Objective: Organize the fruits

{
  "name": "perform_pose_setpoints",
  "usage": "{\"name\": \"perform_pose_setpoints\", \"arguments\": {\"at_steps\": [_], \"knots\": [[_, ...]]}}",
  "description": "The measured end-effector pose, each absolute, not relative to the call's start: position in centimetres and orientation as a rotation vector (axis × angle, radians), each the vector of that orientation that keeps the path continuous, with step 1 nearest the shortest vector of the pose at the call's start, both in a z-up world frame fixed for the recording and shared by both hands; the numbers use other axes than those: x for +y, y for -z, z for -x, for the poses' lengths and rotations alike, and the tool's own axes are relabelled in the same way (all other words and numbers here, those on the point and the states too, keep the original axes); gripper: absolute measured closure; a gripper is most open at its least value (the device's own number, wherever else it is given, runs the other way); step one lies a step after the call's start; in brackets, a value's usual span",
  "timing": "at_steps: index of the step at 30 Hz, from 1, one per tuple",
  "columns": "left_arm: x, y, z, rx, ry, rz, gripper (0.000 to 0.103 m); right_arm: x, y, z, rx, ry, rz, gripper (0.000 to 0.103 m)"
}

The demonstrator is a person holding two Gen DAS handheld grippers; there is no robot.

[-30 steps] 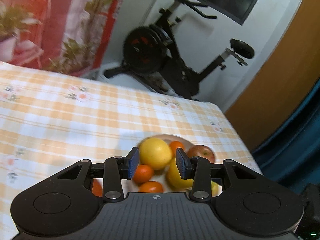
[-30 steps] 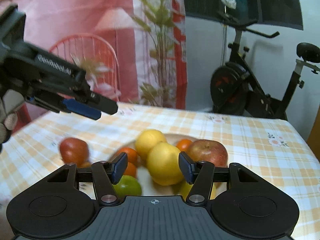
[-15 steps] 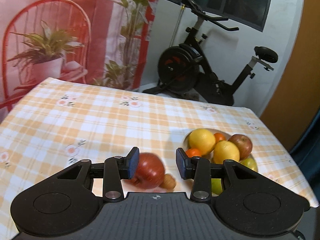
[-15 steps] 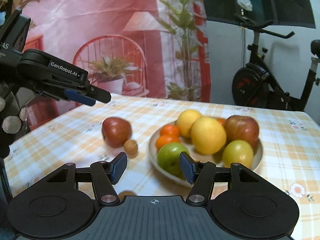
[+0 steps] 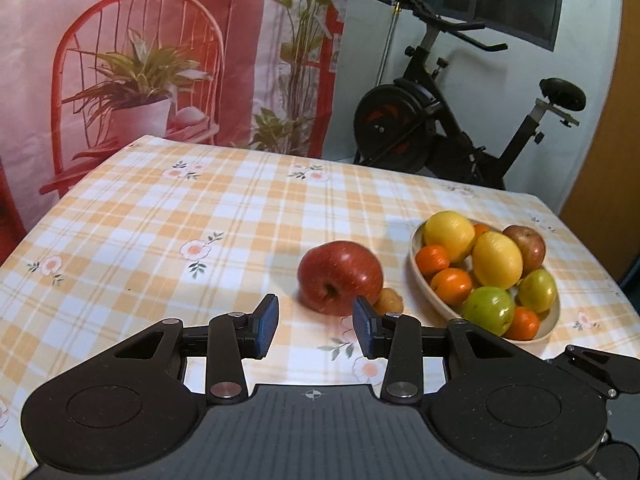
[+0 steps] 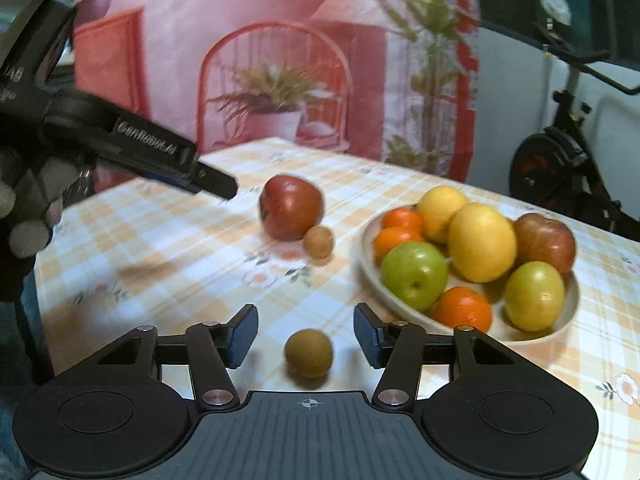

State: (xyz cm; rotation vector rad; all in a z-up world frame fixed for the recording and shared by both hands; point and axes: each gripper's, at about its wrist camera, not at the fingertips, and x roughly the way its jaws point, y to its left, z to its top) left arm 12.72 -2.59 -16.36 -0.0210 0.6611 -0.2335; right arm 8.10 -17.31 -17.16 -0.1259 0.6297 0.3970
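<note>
A red apple [image 5: 340, 278] [image 6: 291, 207] lies on the checked tablecloth with a small brown fruit [image 5: 388, 300] [image 6: 318, 242] touching its side. My left gripper [image 5: 316, 328] [image 6: 212, 180] hangs open just short of the apple, nothing between its fingers. In the right wrist view a brown kiwi [image 6: 308, 354] rests on the cloth between the fingers of my right gripper [image 6: 306, 334]. Its jaws are closing, and a gap shows between each pad and the kiwi. A cream plate [image 5: 420, 280] [image 6: 368, 248] to the right holds yellow citrus, mandarins, green apples and a red apple.
The table [image 5: 180, 220] carries an orange-and-white checked cloth with flowers. An exercise bike [image 5: 440, 132] stands behind the far edge, in front of a printed backdrop [image 5: 160, 60]. A gloved hand [image 6: 28, 208] holds the left gripper at the left of the right wrist view.
Both grippers drew back from the plate and swung left. The left now faces the red apple instead of the plate's fruit. The kiwi has come between the right gripper's fingers.
</note>
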Motion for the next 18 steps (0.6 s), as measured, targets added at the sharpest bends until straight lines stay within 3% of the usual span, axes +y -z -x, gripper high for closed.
{"name": "perform_pose_setpoints", "arguments": {"at_steps": [6,10,18], "knots": [[-2.8,16.8,-12.3,0.667,0.234,0.012,0.060,-17.0,17.6,-8.3,0.668,-0.410,0.144,0.059],[-3.1,17.3,-12.2,0.683,0.244,-0.003,0.060,-17.5,17.6,-8.3,0.682,-0.415,0.122,0.068],[-3.2,17.8,-12.2,0.696,0.243,-0.010,0.060,-18.6,17.3,-8.6,0.688,-0.421,0.078,0.069]]}}
